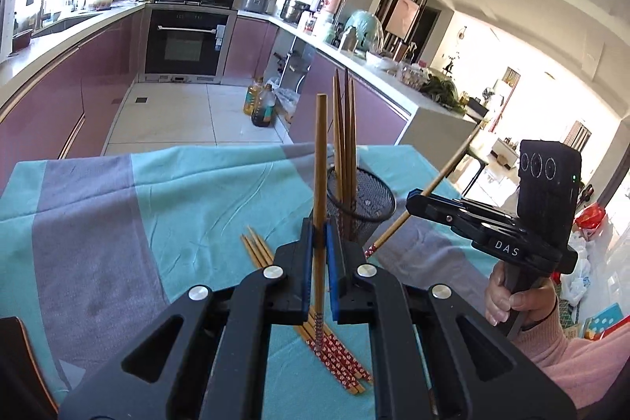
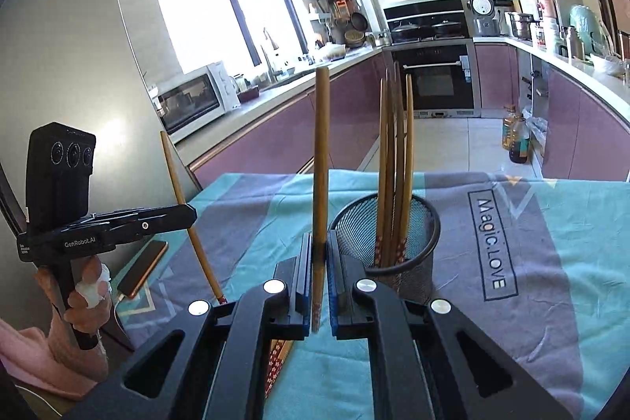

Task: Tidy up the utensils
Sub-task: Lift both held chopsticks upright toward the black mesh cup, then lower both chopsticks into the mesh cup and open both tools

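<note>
My left gripper is shut on a wooden chopstick and holds it upright above the table. My right gripper is shut on another wooden chopstick, also upright. A black mesh cup stands just right of the left gripper and holds several chopsticks; it also shows in the right wrist view. More chopsticks with red patterned ends lie flat on the cloth under the left gripper. The right gripper shows in the left view, its chopstick tilted. The left gripper shows at left in the right view.
A teal and grey cloth covers the table. A phone lies on it at the left edge. Purple kitchen cabinets, an oven and oil bottles on the floor are beyond the table.
</note>
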`<state>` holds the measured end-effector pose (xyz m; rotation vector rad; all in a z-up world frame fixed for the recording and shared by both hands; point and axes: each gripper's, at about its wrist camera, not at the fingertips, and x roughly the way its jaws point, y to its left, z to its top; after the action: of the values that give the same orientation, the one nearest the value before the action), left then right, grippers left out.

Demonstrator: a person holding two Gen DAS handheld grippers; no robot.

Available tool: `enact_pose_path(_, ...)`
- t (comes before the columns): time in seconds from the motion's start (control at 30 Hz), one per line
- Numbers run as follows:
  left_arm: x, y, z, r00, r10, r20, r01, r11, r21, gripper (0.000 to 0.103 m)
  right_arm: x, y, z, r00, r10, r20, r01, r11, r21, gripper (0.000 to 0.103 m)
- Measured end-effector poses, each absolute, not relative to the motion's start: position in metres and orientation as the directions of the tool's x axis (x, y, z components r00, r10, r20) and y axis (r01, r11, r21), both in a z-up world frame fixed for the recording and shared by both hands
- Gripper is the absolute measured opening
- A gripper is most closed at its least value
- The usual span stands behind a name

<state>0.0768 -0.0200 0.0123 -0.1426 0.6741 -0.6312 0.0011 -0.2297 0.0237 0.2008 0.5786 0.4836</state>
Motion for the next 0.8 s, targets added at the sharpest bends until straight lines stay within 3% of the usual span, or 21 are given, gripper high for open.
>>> enact_pose_path(0.27, 0.089, -0.026, 0.042, 0.628, -0.627, -0.461, 0.521, 0.779, -0.349, 0.007, 0.002, -0.242, 0.053, 0.772, 0.478, -0.419, -0.387, 0.876, 0.287, 0.006)
enact_pose_path(0.8, 0.101, -0.070, 0.106, 0.665, -0.651, -0.365, 0.596, 0.758, -0.265, 0.007, 0.020, -0.260, 0.096, 0.845, 0.420, -0.332, -0.363, 0.905, 0.222, 0.006)
